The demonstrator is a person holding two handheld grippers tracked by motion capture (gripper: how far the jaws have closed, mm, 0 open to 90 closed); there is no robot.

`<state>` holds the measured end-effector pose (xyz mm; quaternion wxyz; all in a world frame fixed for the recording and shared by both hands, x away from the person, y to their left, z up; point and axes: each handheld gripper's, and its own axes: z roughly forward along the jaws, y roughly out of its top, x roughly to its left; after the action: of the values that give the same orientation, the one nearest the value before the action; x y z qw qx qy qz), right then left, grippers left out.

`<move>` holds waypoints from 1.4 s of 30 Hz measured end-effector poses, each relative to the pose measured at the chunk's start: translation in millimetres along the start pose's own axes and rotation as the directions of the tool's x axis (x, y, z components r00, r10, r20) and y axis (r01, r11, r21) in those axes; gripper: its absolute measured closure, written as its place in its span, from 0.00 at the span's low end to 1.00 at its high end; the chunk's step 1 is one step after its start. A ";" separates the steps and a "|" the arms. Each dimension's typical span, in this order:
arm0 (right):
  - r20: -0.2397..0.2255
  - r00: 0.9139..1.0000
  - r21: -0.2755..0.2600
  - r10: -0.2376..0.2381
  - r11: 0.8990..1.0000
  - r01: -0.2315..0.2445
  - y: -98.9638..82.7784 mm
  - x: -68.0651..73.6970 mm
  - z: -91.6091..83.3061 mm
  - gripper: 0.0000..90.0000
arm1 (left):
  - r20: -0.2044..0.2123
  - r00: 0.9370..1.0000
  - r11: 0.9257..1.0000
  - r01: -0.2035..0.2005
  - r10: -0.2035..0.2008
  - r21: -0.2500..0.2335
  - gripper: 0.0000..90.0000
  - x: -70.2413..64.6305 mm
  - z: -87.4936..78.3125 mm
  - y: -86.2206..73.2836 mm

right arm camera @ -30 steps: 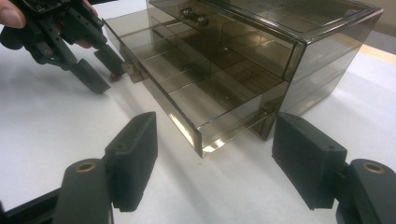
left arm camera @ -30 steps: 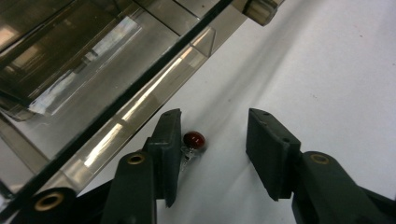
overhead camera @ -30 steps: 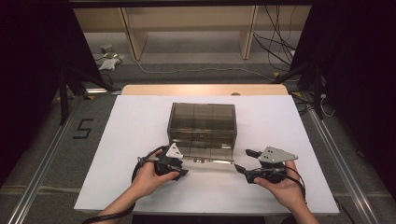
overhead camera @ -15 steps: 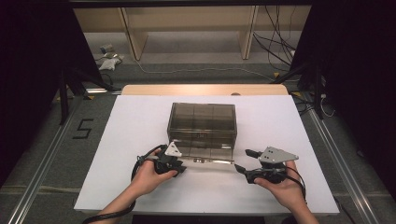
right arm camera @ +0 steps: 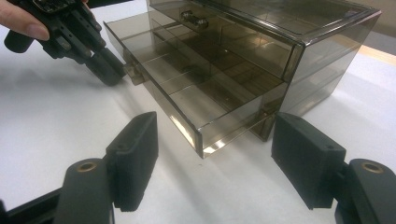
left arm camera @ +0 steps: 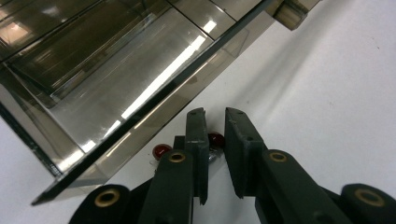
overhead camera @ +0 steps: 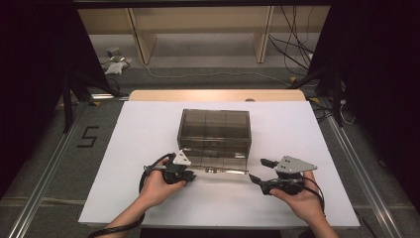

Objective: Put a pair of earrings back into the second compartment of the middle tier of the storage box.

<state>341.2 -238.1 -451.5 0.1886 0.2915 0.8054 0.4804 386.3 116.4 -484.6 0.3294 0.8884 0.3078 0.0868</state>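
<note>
A smoky see-through box (overhead camera: pixel 214 135) is seen in the middle of the white tabletop (overhead camera: pixel 129 148), with its bottom drawer (right arm camera: pixel 196 95) pulled out toward the person. The drawer's small knob (left arm camera: pixel 211 143) sits between the jaws of the left tool (left arm camera: pixel 215 116), which have just been closing (a small gap is left). The right tool (right arm camera: pixel 215 140) is held spread wide near the drawer's corner, touching nothing.

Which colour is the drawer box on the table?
Smoky, see-through brown drawer box, best in the right gripper view.
</note>
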 end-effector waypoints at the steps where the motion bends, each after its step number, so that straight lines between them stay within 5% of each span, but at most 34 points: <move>1: -0.001 1.000 0.002 0.000 1.000 0.000 -0.1 0.1 0.0 0.36 | 0.000 1.000 1.000 0.001 -0.001 0.000 0.89 0.0 0.0 0.0; 26: 0.002 1.000 0.003 0.002 1.000 -0.002 -1.7 -0.6 0.3 0.36 | 0.012 1.000 1.000 -0.012 0.012 -0.018 0.89 -4.1 -4.7 -4.7; 42: 0.002 1.000 -0.008 0.026 1.000 -0.026 -6.5 -2.3 1.8 0.33 | 0.048 0.998 0.995 -0.031 0.036 -0.096 0.89 -15.0 -24.8 -0.3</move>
<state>342.1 -240.8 -458.0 0.1844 0.3017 0.7993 0.4860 365.4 120.8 -465.0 0.3772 0.8786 0.2802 0.0849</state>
